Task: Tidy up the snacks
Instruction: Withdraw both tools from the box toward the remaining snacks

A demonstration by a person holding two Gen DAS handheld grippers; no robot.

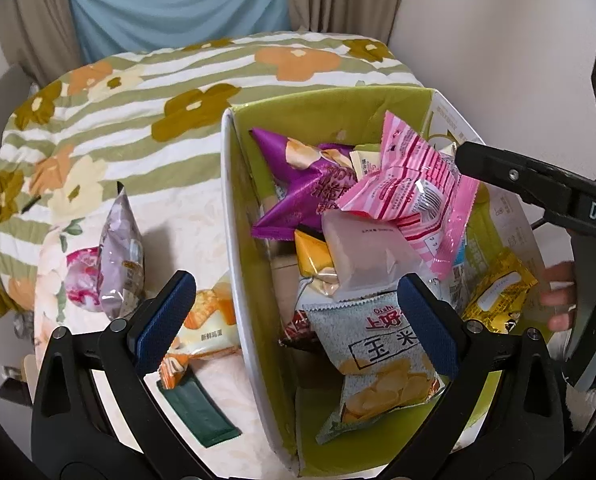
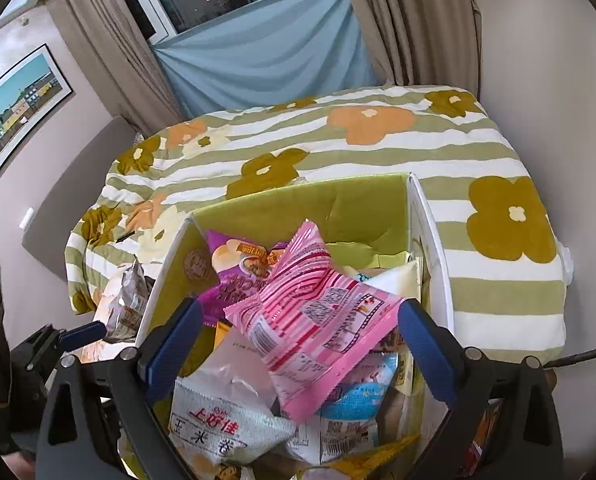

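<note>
Your largest surface is the bed, spread with a striped floral blanket that runs to the far curtains; its far half lies bare and gives you the most room. On the near part stands the green-lined box, open at the top, its white left wall upright between the box and the loose packets on the sheet. Inside, the snacks pile high: the pink striped packet lies on top, tilted, its far corner rising above the far rim. A purple packet leans just behind it to the left, and a grey corn-chip bag lies at the near edge.

Left of the box, on the sheet, a silvery-lilac bag stands upright, with an orange-and-white packet and a dark green sachet nearer you, close to the box wall.

Your right gripper hangs over the pile with its jaws spread wide; the pink packet lies between them, and the pads do not press it. Your left gripper is also wide, straddling the box's left wall and gripping nothing.
</note>
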